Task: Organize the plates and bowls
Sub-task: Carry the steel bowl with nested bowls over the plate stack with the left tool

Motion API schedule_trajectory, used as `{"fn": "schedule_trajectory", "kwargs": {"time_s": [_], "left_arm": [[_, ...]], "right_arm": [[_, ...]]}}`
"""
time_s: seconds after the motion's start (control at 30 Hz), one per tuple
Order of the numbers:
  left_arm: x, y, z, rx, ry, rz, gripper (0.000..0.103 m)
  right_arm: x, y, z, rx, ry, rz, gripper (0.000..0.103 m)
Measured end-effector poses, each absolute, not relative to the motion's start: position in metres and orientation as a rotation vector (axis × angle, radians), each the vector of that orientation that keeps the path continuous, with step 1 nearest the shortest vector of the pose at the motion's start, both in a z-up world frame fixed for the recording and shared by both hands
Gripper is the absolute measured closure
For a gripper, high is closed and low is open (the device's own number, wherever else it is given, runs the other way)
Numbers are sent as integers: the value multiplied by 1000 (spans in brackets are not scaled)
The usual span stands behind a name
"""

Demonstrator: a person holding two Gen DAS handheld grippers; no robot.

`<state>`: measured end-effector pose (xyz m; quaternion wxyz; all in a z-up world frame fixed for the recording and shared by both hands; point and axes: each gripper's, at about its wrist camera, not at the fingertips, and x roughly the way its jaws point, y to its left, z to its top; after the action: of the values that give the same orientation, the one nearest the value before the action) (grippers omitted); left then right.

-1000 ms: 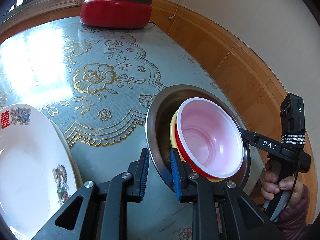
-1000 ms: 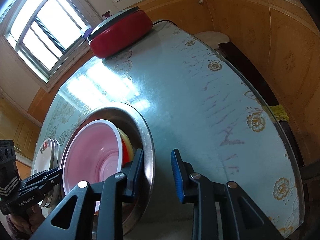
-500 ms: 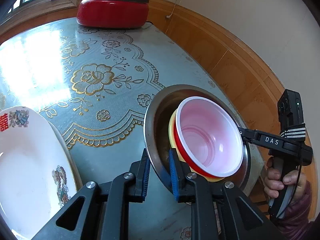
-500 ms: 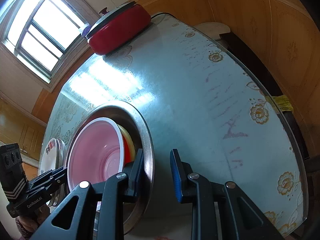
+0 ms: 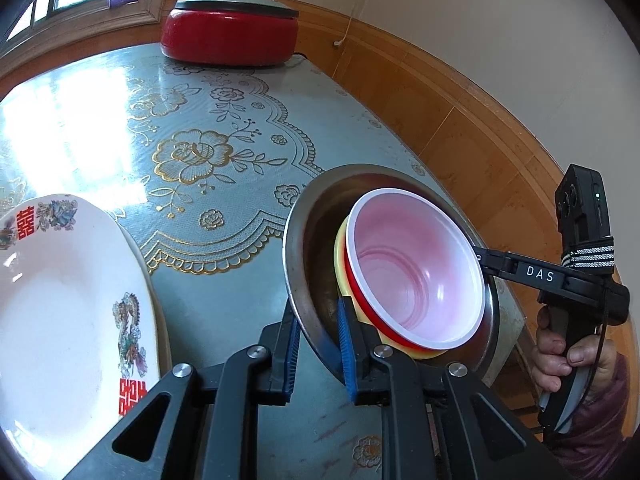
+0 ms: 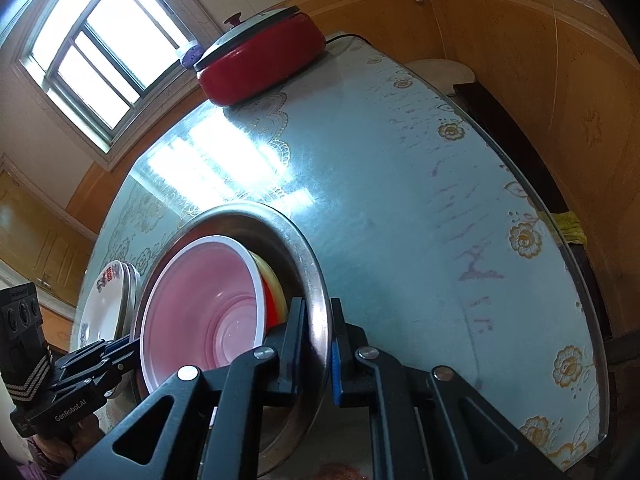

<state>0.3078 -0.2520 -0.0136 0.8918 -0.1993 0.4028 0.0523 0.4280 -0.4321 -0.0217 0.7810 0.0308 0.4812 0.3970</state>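
Note:
A large steel bowl (image 5: 304, 264) holds a yellow bowl (image 5: 341, 276) with a red bowl with a pink inside (image 5: 416, 272) nested in it. My left gripper (image 5: 318, 350) is shut on the steel bowl's near rim. My right gripper (image 6: 318, 350) is shut on the opposite rim of the steel bowl (image 6: 316, 280) and also shows in the left wrist view (image 5: 486, 258). The bowl stack (image 6: 208, 312) is held between both grippers, tilted, above the table. A white decorated plate (image 5: 60, 300) lies at the left.
A red electric pot with a lid (image 5: 230, 26) stands at the table's far end by the window. The table has a blue floral cover (image 5: 192, 152). A wood-panelled wall (image 5: 460, 112) runs along the right. Stacked plates (image 6: 104, 300) sit left of the bowls.
Both grippers have closed from open onto opposite rims of the steel bowl. The bowl stack has risen slightly, and both views have shifted a little.

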Motion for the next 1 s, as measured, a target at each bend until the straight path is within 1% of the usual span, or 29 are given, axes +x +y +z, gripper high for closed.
{"fn": "schedule_trajectory", "kwargs": {"time_s": [0.13, 0.3, 1.0], "left_arm": [[304, -253, -14, -416, 836, 121, 85], [300, -258, -9, -389, 817, 135, 85], [277, -262, 19, -361, 742, 138, 85]], "right_arm": [[429, -431, -31, 79, 1084, 855, 92], [427, -433, -33, 99, 1089, 860, 91], [405, -443, -15, 115, 1049, 884, 91]]}}
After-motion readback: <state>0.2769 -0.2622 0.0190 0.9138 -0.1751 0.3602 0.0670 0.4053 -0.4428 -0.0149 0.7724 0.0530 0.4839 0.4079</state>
